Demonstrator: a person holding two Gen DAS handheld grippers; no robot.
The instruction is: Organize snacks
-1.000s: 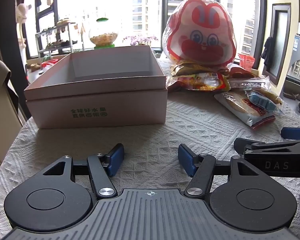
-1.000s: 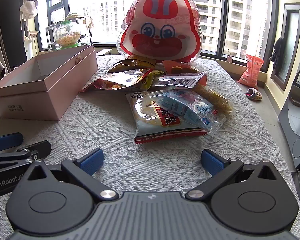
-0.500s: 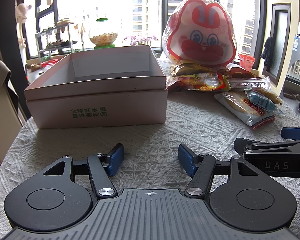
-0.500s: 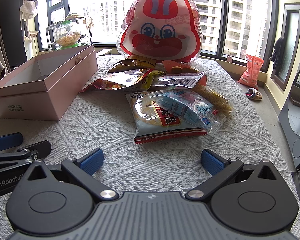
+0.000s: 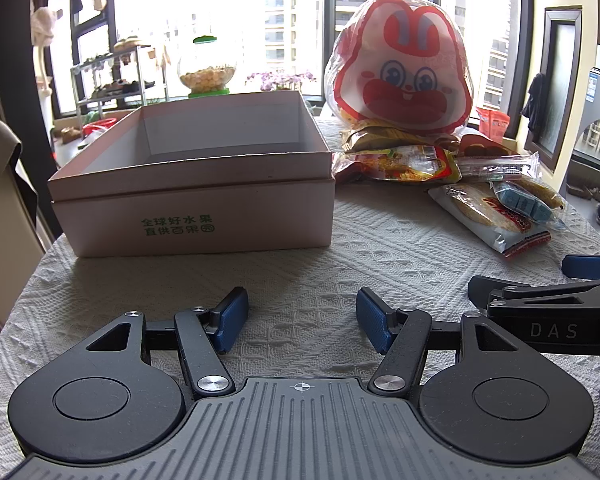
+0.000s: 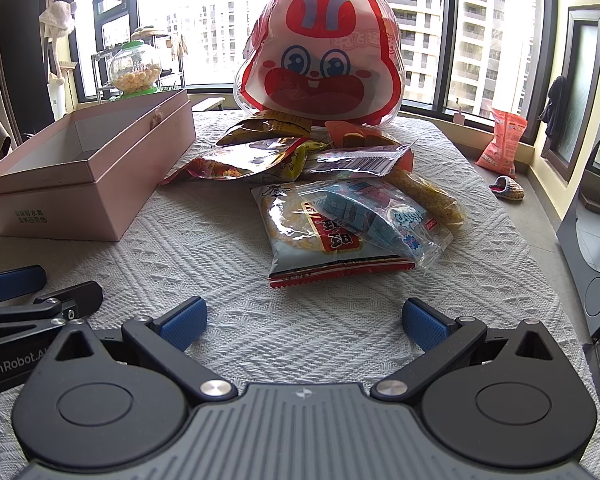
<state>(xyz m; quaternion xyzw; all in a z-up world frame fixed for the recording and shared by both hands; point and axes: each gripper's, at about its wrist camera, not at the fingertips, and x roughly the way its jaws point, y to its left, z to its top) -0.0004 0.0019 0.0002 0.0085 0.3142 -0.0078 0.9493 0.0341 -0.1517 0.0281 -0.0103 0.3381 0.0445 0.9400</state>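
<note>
An open pink box [image 5: 196, 200] stands on the table's left; it also shows in the right wrist view [image 6: 100, 168]. A pile of snack packets lies to its right: a rice cracker pack [image 6: 320, 240] under a blue candy bag [image 6: 376, 220], a yellow-red packet [image 6: 252, 162], and a big rabbit-face bag [image 6: 320, 56] behind. My left gripper [image 5: 302, 320] is open and empty, low over the cloth before the box. My right gripper [image 6: 304, 322] is open and empty, just short of the cracker pack.
A white textured cloth [image 6: 228, 248] covers the round table. A glass jar with a green lid [image 5: 206, 68] stands behind the box. An orange bag [image 6: 502, 144] and a slipper [image 6: 508, 188] lie on the floor at the right.
</note>
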